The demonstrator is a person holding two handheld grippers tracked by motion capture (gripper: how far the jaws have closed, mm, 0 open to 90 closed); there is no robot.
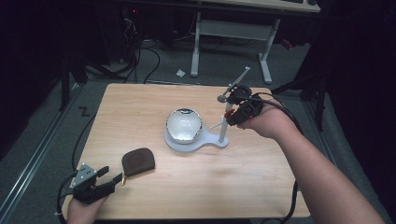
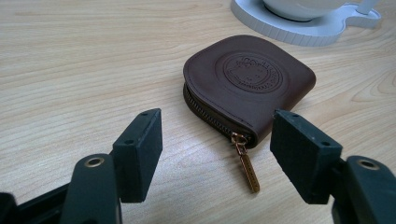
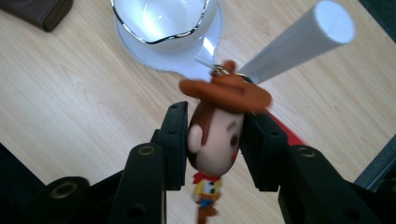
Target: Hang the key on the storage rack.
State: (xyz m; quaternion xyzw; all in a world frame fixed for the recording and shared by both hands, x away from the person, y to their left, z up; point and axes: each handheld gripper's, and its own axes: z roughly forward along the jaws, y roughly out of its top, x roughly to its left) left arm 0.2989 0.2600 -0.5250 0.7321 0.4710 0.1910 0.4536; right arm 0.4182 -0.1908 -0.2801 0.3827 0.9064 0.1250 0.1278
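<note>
A cowboy doll keychain [image 3: 215, 135] hangs by its ring from a white peg [image 3: 299, 42] of the white stand [image 1: 223, 128]. My right gripper [image 3: 215, 126] has its pads close on either side of the doll's head, and I see no squeeze on it. In the high view this gripper [image 1: 236, 116] is at the stand's post, right of the glass bowl [image 1: 184, 124]. A brown zip pouch [image 2: 250, 79] lies flat on the table. My left gripper [image 2: 217, 144] stands open just in front of the pouch, its jaws either side of the gold zipper pull [image 2: 247, 170] without touching it.
The bowl sits on the stand's round white base [image 1: 205, 142] at the table's middle. The pouch [image 1: 138, 161] lies front left, near my left gripper [image 1: 111, 176]. Beyond the wooden table [image 1: 140, 107] are a desk frame and cables on the floor.
</note>
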